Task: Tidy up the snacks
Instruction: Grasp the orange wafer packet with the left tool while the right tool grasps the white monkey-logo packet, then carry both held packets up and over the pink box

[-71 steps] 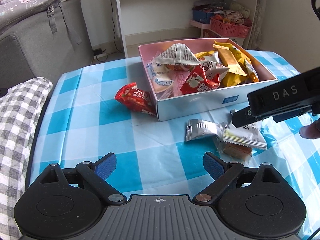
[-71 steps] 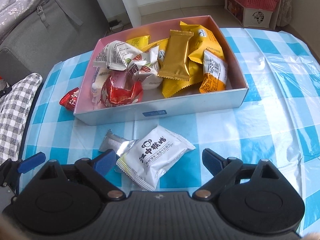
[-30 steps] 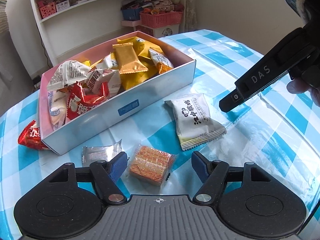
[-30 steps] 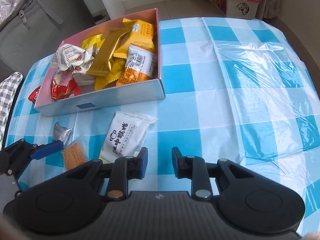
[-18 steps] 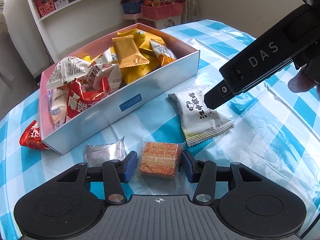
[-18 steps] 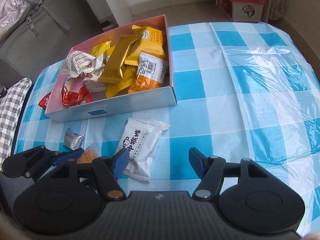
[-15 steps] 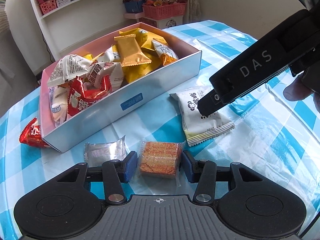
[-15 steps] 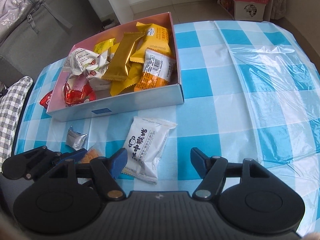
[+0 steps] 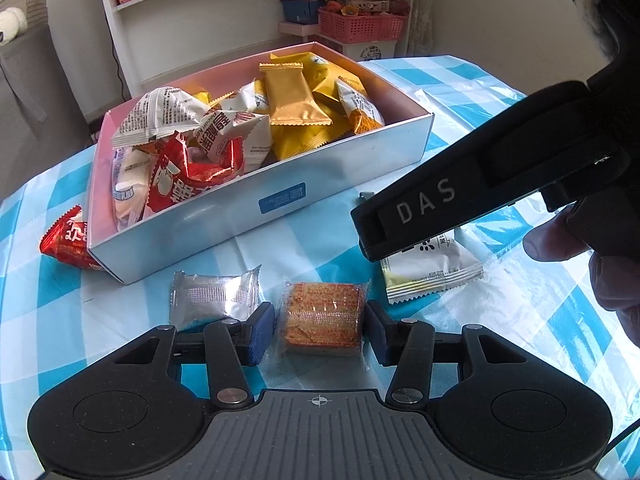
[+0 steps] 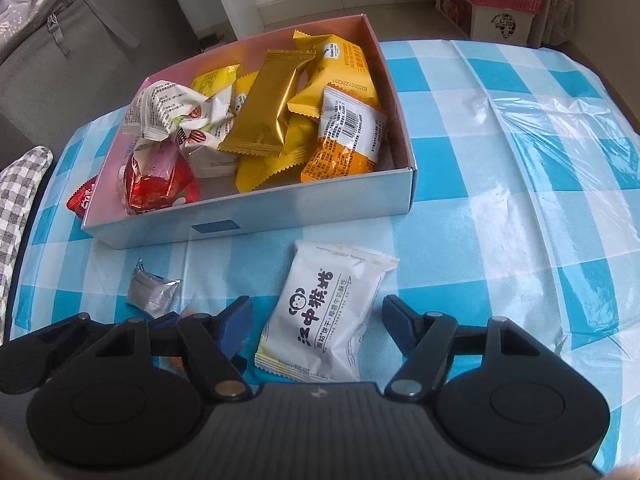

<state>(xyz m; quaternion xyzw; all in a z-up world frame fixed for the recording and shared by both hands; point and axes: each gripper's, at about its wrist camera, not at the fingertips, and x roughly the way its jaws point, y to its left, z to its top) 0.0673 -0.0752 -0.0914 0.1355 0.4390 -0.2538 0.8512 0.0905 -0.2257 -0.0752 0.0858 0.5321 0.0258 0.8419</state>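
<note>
The left claw (image 9: pixel 320 330) is narrowed around an orange cracker packet (image 9: pixel 323 316) lying on the checked counter (image 10: pixel 500 216), its blue pads (image 9: pixel 262 332) at the wrapper's sides. The right claw (image 10: pixel 314 320) is spread wide, straddling a white biscuit packet (image 10: pixel 324 312). Both packets lie just before the snack box (image 10: pixel 248 220).

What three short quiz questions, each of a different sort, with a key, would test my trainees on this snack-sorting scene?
1. True or false: the right gripper is shut on the white biscuit packet.
2. Which loose snack sits between the left gripper's pads: A silver packet, B orange cracker, C red packet?
3. Fill in: the gold bar lies inside the ____.

Key: 1 false, it is open around the packet; 2 B; 3 box.
</note>
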